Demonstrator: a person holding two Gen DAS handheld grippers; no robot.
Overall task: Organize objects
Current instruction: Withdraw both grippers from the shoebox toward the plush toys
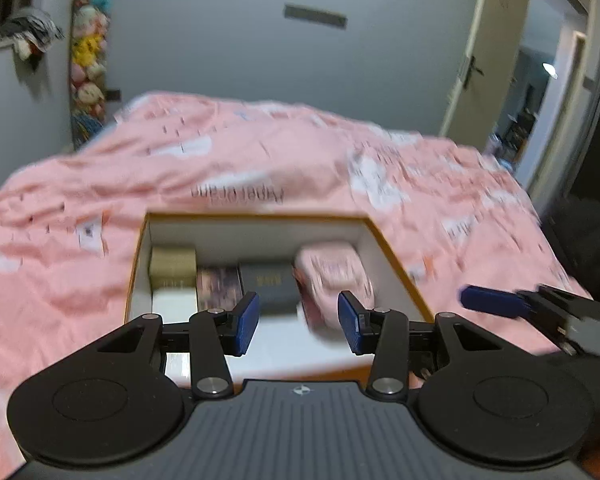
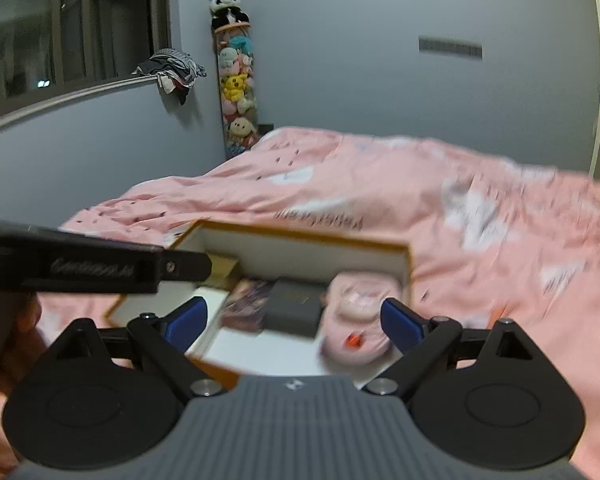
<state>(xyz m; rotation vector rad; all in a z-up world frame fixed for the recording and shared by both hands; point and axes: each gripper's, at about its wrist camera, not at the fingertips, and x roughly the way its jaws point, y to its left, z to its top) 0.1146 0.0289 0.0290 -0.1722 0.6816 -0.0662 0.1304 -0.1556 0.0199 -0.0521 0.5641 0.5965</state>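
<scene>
Lengthwise, the pink pouch (image 2: 356,316) points toward the box's (image 2: 300,246) far wall.

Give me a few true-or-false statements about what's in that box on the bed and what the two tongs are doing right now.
1. The open box sits on a pink bedcover. True.
2. The box is empty. False: it holds a pink pouch, a dark grey box, a picture-printed pack and a small gold box.
3. The left tongs grip the pink pouch. False: their jaws stand apart with nothing pinched.
4. The right tongs are open and hold nothing. True.
5. A tall clear tube of plush toys stands in the corner, with a panda on top. True.
</scene>
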